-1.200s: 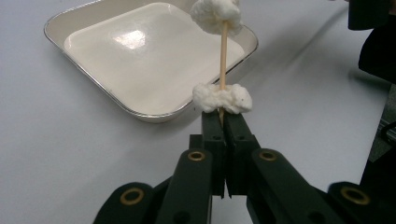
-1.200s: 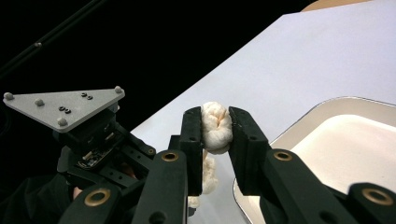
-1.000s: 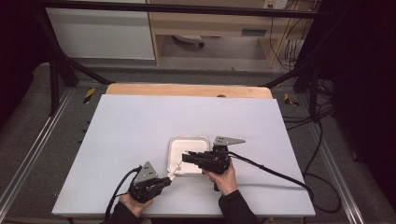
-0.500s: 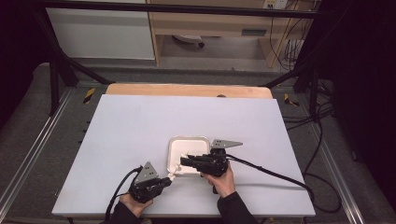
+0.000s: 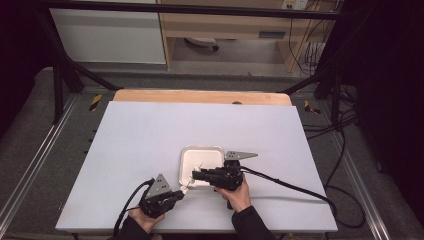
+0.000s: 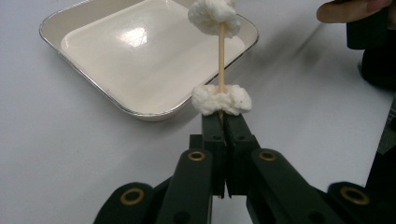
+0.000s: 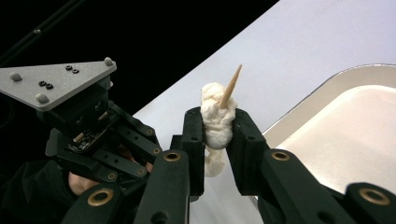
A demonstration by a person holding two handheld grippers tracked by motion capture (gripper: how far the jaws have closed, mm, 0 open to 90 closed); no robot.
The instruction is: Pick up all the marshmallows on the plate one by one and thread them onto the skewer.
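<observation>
Beside the white tray (image 6: pixel 93 88) on the tabletop (image 5: pixel 140 145), the left claw (image 6: pixel 223 126) clamps a wooden skewer (image 6: pixel 221 56); the right claw (image 7: pixel 218 126) squeezes what looks like a marshmallow (image 7: pixel 215 119) near its tip.

A: Where is there room to pass?

B: The far half of the white table (image 5: pixel 150 130), both far corners and the whole left edge lie bare.

A: And what stands in the way?

B: Near the front edge, right of the middle, the white tray (image 5: pixel 201 151). The right gripper (image 5: pixel 196 176) lies across its near part, the left gripper (image 5: pixel 181 192) just off its near left corner, and the skewer (image 6: pixel 221 56) with its white lumps spans between them.

A: The right edge?

B: A cable (image 5: pixel 290 184) trails over the front right corner; it probably rests on the surface.
</observation>
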